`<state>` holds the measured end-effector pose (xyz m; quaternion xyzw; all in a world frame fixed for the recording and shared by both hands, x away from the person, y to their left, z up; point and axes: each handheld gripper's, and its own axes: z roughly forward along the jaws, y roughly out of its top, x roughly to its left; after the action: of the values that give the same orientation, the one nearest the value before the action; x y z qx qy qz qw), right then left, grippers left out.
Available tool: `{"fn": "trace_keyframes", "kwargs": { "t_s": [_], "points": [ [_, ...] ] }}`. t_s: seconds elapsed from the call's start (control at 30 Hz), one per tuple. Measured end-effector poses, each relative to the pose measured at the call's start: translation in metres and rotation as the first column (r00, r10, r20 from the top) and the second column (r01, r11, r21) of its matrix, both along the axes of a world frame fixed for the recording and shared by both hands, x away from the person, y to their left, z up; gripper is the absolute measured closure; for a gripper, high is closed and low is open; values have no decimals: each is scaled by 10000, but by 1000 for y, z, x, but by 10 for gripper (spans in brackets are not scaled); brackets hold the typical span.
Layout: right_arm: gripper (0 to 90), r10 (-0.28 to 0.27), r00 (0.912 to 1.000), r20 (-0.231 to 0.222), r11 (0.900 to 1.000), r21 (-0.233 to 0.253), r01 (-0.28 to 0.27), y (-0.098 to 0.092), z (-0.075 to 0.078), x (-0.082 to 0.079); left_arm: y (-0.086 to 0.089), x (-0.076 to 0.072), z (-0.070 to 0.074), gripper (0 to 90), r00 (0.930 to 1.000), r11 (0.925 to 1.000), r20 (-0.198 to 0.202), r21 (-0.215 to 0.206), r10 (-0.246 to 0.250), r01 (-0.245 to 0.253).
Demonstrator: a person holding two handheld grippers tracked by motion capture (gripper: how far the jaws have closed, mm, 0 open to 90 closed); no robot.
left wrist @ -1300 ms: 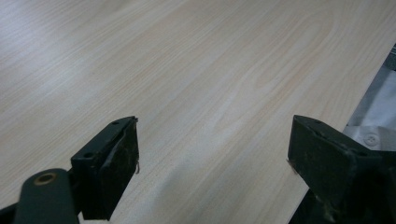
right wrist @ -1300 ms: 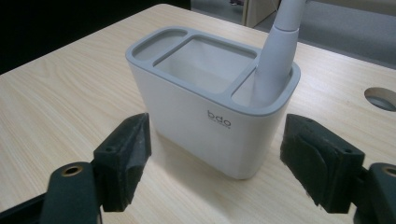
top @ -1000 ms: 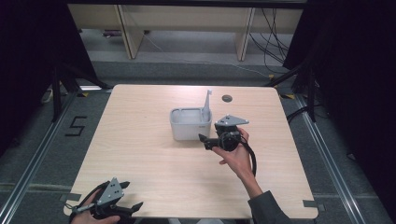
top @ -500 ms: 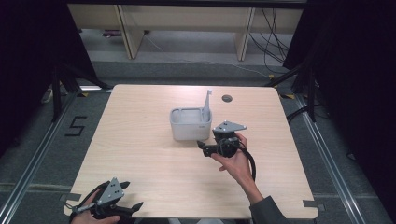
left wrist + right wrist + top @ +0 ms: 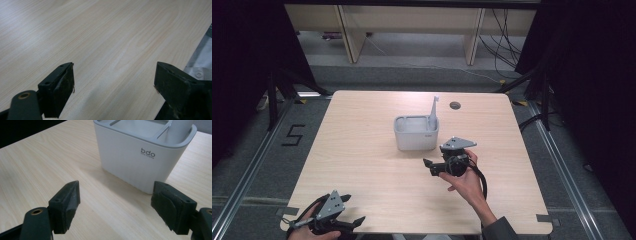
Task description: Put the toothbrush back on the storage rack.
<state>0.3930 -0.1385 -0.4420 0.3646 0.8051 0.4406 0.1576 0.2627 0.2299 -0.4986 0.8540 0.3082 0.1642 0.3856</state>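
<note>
You are looking down on a pale wood worktop [image 5: 362,150], and a small dark round hole [image 5: 455,105] is sitting near its far edge. Grey floor is surrounding it, with a "5" mark [image 5: 293,135] lying off the near left. Beyond the far edge a light wooden shelf unit [image 5: 407,25] is standing, with dark cables [image 5: 504,30] hanging beside it.

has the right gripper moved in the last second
Yes. In the high view the right gripper has drawn back from the white holder toward the person's edge of the table, jaws open and empty.
</note>
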Motion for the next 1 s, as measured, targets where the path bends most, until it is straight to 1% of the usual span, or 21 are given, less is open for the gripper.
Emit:
{"fn": "trace_keyframes", "kwargs": {
  "t_s": [0.03,0.07,0.17,0.2,0.27,0.3,0.33,0.37,0.4,0.5,0.53,0.57,0.6,0.63,0.7,0.73,0.83,0.87,0.93,0.97,1.0],
  "points": [
    [238,-9,10000,-93,10000,95,10,0,-1,-2,0,0,0,162,10000,10000,27,29,60,-60],
    [238,42,10000,-15,10000,-59,-42,-1,-1,-2,0,0,0,162,10000,10000,13,0,71,-71],
    [239,32,10000,-82,10000,-23,-32,-1,-3,-4,0,0,1,162,10000,10000,-30,73,45,-45],
    [239,127,9998,-131,9999,-104,-129,-2,-5,-6,0,0,0,162,10000,10000,12,25,69,-69],
    [238,156,9998,-114,9999,-62,-157,-2,-7,-7,0,0,0,162,10000,10000,16,64,57,-57],
    [239,164,9998,-116,9998,-138,-165,-3,-7,-8,0,0,0,162,10000,10000,16,64,57,-57],
    [239,118,9997,-217,9999,-54,-119,-2,-9,-10,0,0,1,162,10000,9998,-19,172,49,-49],
    [239,173,9994,-288,9998,-54,-175,-2,-9,-11,0,0,1,162,10000,9999,-20,160,51,-50],
    [239,267,9995,-163,9996,-29,-267,-2,-10,-11,-1,-1,0,162,10000,10000,-6,-55,74,-74],
    [239,136,9995,-276,9999,-27,-137,-2,-13,-14,0,0,0,162,10000,10000,18,70,38,-38],
    [239,158,9994,-309,9999,-62,-160,-2,-14,-16,0,0,1,162,10000,10000,-25,61,48,-48],
    [239,356,9992,-197,9993,-139,-358,-3,-15,-15,0,-1,0,162,10000,10000,25,3,71,-71],
    [239,342,9988,-345,9994,-16,-343,-2,-16,-16,0,-1,0,162,10000,10000,16,10,51,-51],
    [239,404,9989,-238,9990,-154,-408,-2,-16,-17,0,-1,0,162,10000,10000,22,18,60,-60],
    [239,308,9985,-457,9995,22,-307,0,-18,-20,0,0,1,162,10000,9999,-18,78,71,-70],
    [239,292,9988,-390,9995,-108,-296,-1,-19,-21,0,0,0,162,10000,10000,19,24,66,-66],
    [239,315,9986,-430,9994,-111,-320,-1,-20,-23,0,-1,0,162,10000,10000,-2,12,68,-68],
    [239,396,9984,-405,9990,-207,-405,-1,-22,-25,0,0,1,162,10000,10000,-60,28,49,-49],
    [239,313,9972,-682,9995,-46,-317,0,-23,-28,0,-1,0,162,10000,10000,23,15,65,-65],
    [239,408,9972,-633,9991,-90,-415,-1,-24,-28,-1,-1,0,162,10000,10000,10,-15,52,-52],
    [239,402,9978,-536,9990,-149,-411,-1,-26,-29,0,0,0,162,10000,10000,14,54,41,-41]
  ]
}}
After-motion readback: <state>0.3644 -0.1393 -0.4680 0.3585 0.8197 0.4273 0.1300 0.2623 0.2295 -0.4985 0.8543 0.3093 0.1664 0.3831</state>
